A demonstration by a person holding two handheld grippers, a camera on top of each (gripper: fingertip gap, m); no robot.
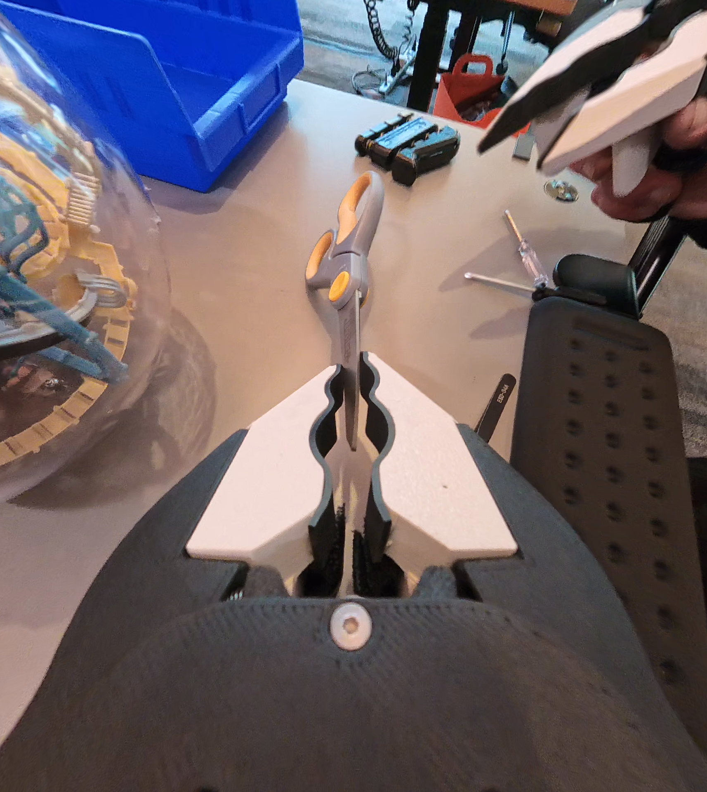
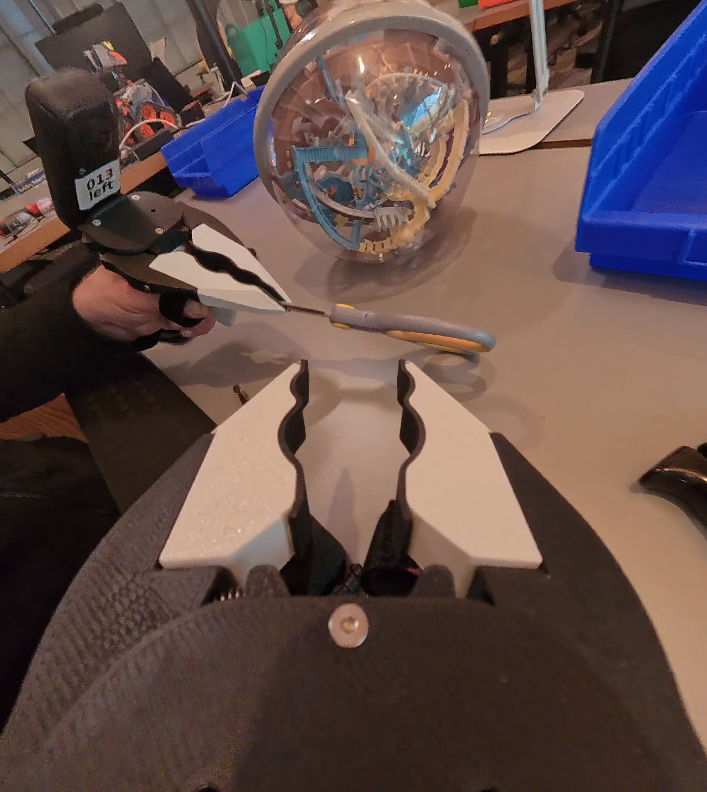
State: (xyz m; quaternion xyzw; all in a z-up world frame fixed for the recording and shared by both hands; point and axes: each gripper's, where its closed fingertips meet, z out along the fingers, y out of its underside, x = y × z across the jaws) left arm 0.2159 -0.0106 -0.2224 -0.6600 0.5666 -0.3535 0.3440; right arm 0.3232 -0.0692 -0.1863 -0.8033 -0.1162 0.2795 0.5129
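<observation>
In the left wrist view, our left gripper (image 1: 351,364) has its jaws clenched on the blades of a pair of scissors (image 1: 347,274), whose grey and orange handles point away from us. Taking them by the closed blades leaves the handles free. Beneath them lies the grey table (image 1: 249,265). To our left sits a clear plastic sphere (image 1: 39,265) with a yellow and blue maze inside, and behind it a blue bin (image 1: 180,85). Farther off lie a black block tool (image 1: 407,145), a clear-handled screwdriver (image 1: 525,253), and a black pair of tweezers (image 1: 497,403) close to the table's edge, beside a black perforated chair back (image 1: 600,450). Our right gripper (image 1: 510,150) hangs at the upper right, held in a hand (image 1: 677,180).

In the right wrist view, our right gripper (image 2: 352,373) has its jaws spread and nothing between them; it sits just short of the scissors' handles (image 2: 411,325). The scissors look lifted off the table (image 2: 557,385), judging by the shadow beneath, held level by the left gripper (image 2: 281,302), whose hand (image 2: 129,304) grips it from below. The sphere (image 2: 369,141) rests behind them, a blue bin (image 2: 664,171) stands to the right, and a black adjustable wrench (image 2: 703,480) lies at the right edge.
</observation>
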